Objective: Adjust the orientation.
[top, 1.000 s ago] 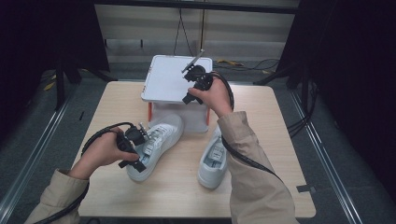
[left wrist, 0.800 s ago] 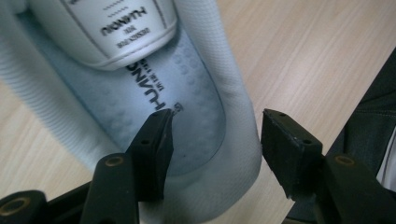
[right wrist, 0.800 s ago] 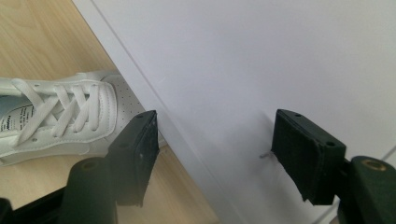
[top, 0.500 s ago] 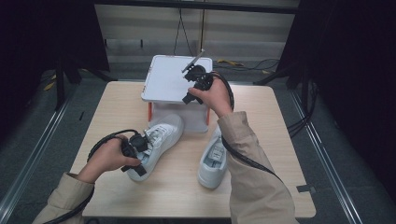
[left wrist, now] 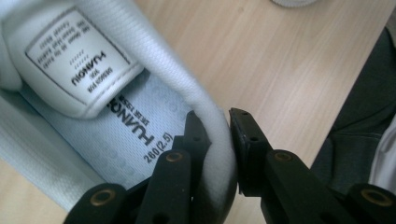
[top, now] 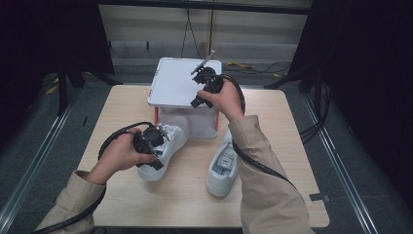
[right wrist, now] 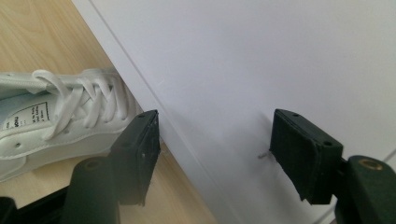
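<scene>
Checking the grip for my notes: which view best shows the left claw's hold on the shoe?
The left gripper view: the left claw pinches the heel collar of the white shoe, one jaw inside and one outside. The high view shows the hand at that shoe's heel; the right gripper view shows its laces.

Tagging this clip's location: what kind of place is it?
Probably a recording studio or lab, not a home: black curtains around a lone wooden table, cables on the floor, floor rails alongside.
</scene>
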Demonstrator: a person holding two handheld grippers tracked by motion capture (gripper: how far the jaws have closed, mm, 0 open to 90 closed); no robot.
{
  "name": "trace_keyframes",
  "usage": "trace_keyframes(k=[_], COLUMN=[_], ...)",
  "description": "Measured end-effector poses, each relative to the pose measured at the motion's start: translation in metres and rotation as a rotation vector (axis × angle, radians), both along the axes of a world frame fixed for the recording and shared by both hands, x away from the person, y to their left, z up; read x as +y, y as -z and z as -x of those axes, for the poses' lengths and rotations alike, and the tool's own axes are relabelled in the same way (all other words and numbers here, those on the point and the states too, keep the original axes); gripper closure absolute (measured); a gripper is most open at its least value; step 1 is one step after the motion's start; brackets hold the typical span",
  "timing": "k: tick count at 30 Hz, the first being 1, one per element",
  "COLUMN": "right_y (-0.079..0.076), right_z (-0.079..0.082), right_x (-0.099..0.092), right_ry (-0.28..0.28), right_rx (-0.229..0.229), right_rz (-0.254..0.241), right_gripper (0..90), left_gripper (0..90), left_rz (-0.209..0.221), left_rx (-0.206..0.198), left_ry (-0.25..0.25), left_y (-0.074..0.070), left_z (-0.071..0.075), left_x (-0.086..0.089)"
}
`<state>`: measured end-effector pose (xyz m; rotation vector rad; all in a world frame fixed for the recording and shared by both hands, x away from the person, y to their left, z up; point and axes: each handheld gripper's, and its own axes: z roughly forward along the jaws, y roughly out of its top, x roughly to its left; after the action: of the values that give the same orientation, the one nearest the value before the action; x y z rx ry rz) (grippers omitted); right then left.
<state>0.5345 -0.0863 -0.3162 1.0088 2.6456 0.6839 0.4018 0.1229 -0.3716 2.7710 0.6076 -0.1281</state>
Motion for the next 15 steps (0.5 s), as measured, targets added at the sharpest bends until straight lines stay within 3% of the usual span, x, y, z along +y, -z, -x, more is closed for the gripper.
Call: trace_keyframes(k=[4, 6, 15], right_y=[0.000, 0.000, -0.001], right_z=[-0.001, -0.002, -0.005], right_x=[-0.002, -0.003, -0.002], right_ry=[-0.007, -0.009, -0.023], right_rx=[0.006, 0.011, 0.024], right_rz=[-0.008, -0.012, -0.014], right_gripper=[33.9, 33.8, 32.9], left_gripper=[75.9, 75.8, 75.7], left_rz=[-0.046, -0.060, 0.013], left_rx=[-0.065, -0.074, -0.067], left_ry=[0.011, 0.022, -0.019], left_y=[-0.005, -0.004, 0.026], left_z=[-0.009, -0.017, -0.055], left_x=[-0.008, -0.011, -0.010])
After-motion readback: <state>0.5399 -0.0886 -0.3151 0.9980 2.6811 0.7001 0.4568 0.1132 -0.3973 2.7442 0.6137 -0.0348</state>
